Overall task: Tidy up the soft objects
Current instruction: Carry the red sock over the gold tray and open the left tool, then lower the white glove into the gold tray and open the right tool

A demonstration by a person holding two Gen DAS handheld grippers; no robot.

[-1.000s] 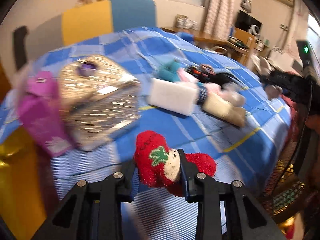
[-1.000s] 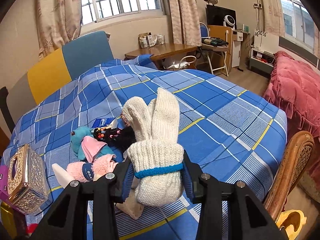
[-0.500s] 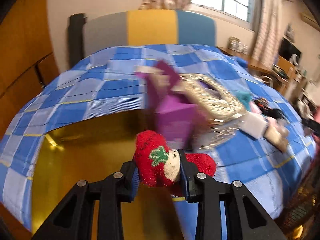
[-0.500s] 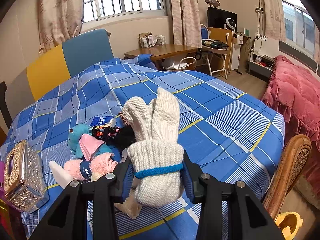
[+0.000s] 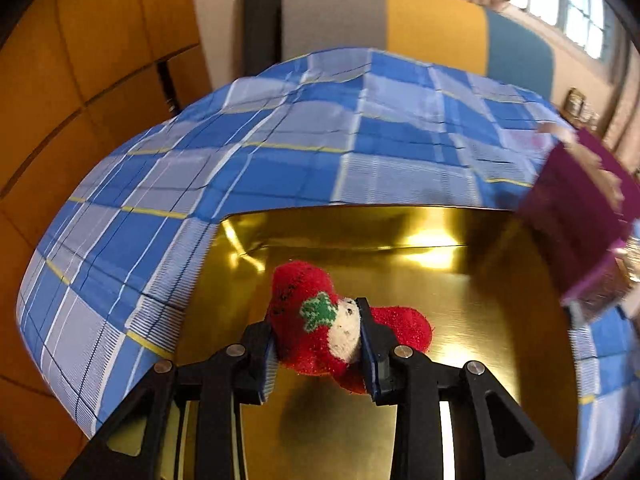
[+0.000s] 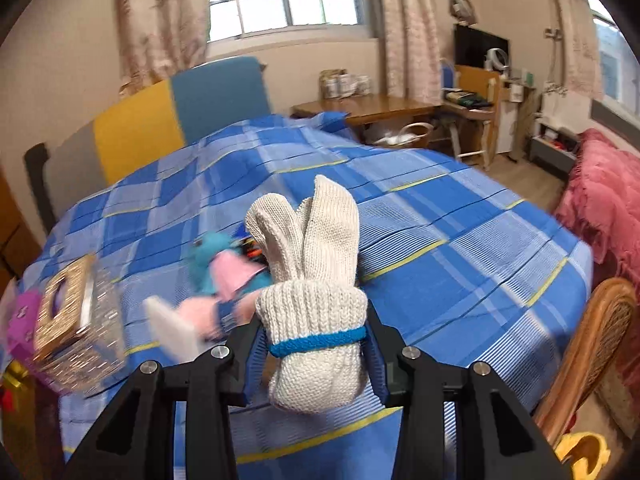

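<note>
My left gripper [image 5: 318,344] is shut on a red fuzzy sock [image 5: 320,328] with a green and white pattern and holds it above the inside of a shiny gold box [image 5: 460,300] that sits on the blue plaid bed. My right gripper [image 6: 314,354] is shut on a rolled pair of cream knitted gloves [image 6: 312,300] with a blue cuff band, held above the bed. Behind it lies a pile of soft things: a teal and pink plush [image 6: 224,264], a pink sock [image 6: 196,312] and a white sock [image 6: 172,332].
A purple box [image 5: 580,216] stands at the gold box's right edge. A glittery gold tissue box [image 6: 76,320] sits left on the blue plaid cover [image 6: 460,240]. A wicker chair [image 6: 592,340] stands at the right, a pink bed [image 6: 600,200] beyond it, and orange wooden panels [image 5: 80,60] at the left.
My left gripper has swung left with the red sock, from over the bed and tissue box to over the gold box. My right gripper has shifted slightly with the gloves.
</note>
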